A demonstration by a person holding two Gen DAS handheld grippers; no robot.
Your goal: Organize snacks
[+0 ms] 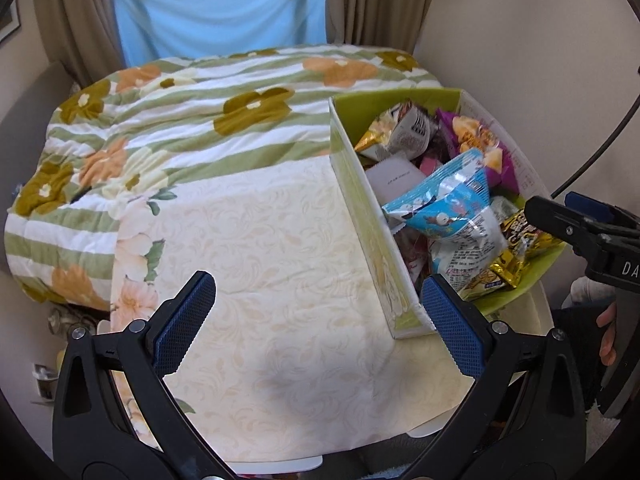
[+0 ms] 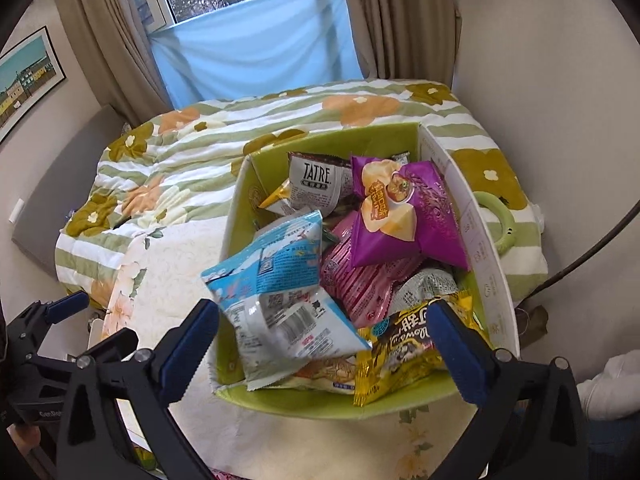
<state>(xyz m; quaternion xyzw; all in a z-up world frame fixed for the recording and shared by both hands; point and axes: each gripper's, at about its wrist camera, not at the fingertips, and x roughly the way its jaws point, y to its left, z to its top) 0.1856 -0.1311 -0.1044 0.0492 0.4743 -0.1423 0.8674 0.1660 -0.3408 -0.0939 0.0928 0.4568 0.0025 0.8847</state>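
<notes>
Nearest the lens in the right wrist view, the right tool (image 2: 324, 340) stands wide apart with nothing between its blue pads (image 2: 188, 344), poised over the near end of the green box (image 2: 320, 404). A light blue snack packet (image 2: 280, 292) lies tilted on top of the heap just ahead of it, partly over the box's left wall. Beside that, a yellow packet (image 2: 400, 364) rests at the near rim, a pink striped packet (image 2: 356, 280) lies under the heap's middle, a purple chip bag (image 2: 400, 216) sits above it, and a white packet marked TATRE (image 2: 316, 188) leans at the far end.

The box stands on a bench covered with a cream patterned cloth (image 1: 272, 264). The left tool (image 1: 316, 328) hovers over bare cloth just left of the box, its fingers spread wide and holding nothing.

Behind the bench lies a bed with a green striped floral quilt (image 1: 192, 120), and beyond it a blue sheet (image 2: 256, 48) hangs across the window between beige curtains (image 2: 400, 20).
</notes>
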